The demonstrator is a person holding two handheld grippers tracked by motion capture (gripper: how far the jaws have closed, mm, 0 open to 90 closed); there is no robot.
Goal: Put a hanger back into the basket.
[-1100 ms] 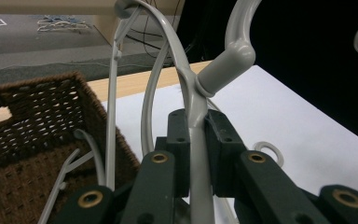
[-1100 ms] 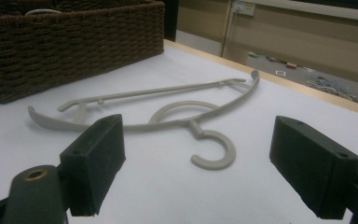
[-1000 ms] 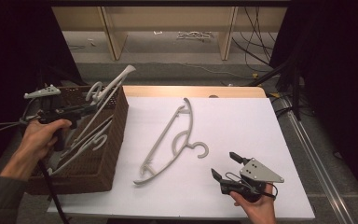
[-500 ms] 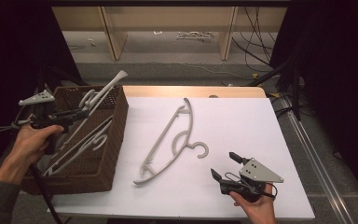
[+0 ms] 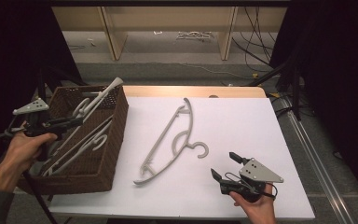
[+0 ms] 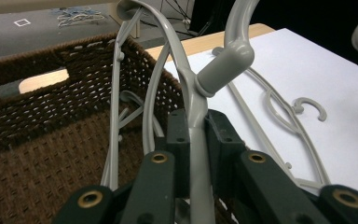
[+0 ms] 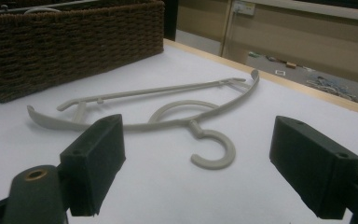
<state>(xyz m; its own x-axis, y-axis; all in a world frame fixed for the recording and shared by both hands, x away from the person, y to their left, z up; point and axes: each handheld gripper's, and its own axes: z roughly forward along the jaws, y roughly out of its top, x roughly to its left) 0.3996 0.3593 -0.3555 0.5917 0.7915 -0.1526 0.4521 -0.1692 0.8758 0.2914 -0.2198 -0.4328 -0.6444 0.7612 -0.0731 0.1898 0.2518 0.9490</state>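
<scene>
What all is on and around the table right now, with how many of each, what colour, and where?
Basket: one, dark brown wicker, table's left edge.
Held hanger: one, grey, over the basket, clamped in the left gripper.
Hangers in basket: several, grey, exact count unclear.
Flat hanger: one, grey, mid-table on the white surface.
Table: one, white top, wooden far edge.
Left gripper: black, shut on the held hanger.
Right gripper: black, open, near front right edge.

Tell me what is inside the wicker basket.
The wicker basket holds several grey plastic hangers, piled and tangled. The left gripper is shut on one of them over the basket. Their exact count, and the basket floor beneath them, are hidden.
</scene>
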